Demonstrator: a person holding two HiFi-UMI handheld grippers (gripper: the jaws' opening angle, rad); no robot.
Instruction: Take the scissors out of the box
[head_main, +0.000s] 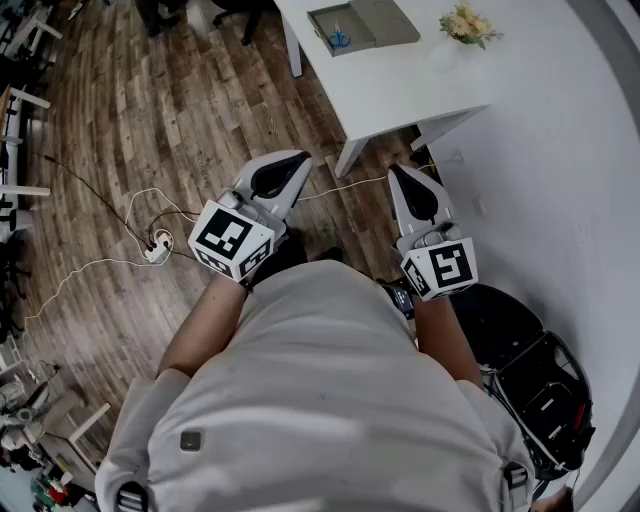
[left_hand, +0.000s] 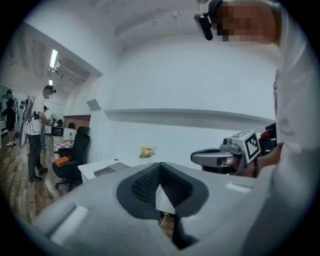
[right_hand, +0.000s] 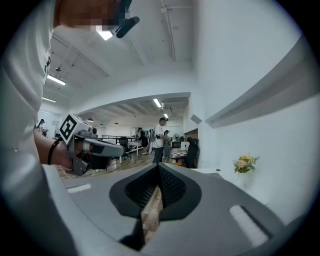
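Scissors (head_main: 340, 40) are lying in the box (head_main: 360, 25) on the table (head_main: 430, 85), well ahead of the left hand-held gripper (head_main: 298, 160) and right hand-held gripper (head_main: 396, 172), both pressed together, empty.

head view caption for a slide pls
Left gripper and right gripper, shut and empty, short of the table with scissors in the open box

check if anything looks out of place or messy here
Only the loose white cables stand out: they trail across the wooden plank floor from a white power strip, one running towards the legs of the white table. On the table, the grey open box with the blue-handled scissors looks orderly.
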